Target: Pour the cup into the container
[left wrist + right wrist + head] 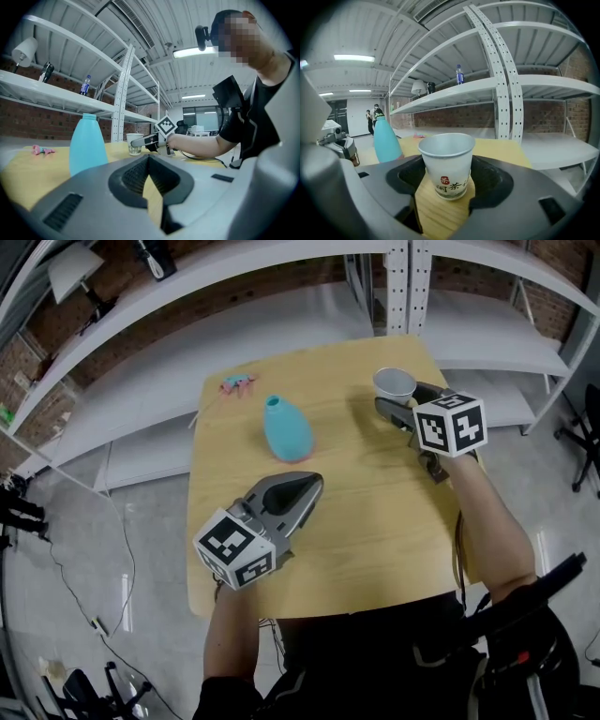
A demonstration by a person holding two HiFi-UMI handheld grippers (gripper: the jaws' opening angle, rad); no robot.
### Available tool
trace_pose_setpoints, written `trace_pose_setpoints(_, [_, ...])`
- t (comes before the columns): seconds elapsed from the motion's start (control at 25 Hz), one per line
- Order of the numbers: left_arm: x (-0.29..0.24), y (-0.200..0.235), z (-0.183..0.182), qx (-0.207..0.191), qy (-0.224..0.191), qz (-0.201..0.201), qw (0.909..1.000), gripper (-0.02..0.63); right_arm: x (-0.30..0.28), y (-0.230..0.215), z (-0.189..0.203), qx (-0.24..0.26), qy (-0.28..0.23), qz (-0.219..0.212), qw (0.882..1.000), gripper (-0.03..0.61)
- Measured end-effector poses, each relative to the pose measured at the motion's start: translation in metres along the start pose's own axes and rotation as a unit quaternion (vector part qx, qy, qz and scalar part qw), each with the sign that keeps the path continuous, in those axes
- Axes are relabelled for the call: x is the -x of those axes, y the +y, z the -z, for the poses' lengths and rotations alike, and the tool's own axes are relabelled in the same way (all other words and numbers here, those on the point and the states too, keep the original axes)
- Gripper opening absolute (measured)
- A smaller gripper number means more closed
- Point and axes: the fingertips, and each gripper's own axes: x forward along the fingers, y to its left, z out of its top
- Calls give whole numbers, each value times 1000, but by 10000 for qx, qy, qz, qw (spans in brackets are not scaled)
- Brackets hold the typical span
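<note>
The right tongs stand wide open, with the paper cup upright on the table between the jaws. There is a gap on either side of the cup, so the pads do not press on it yet. The left tongs are closed on nothing and lie low over the table.

The cup looks light and thin-walled. It would probably buckle or slop over under a hard squeeze, so a gentle hold around the mid-wall, below the rolled rim, seems best. No view shows what is in it.

Ahead of the right tongs and off to their left is the container, a turquoise bottle. It also stands just ahead of the left tongs' tips. Its mouth is narrow, so the pour will likely need careful aim. Beyond the bottle, at the table's far corner, lies a small pink object.

By count there are one cup, one bottle, one pink object and two tongs.
</note>
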Motion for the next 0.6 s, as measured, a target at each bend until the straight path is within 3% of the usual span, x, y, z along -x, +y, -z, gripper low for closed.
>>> trace_pose_setpoints(0.6, [-1,-1,1,-42,30,36,10000,2,-1,1,6,-50,-116,-118,9999,304])
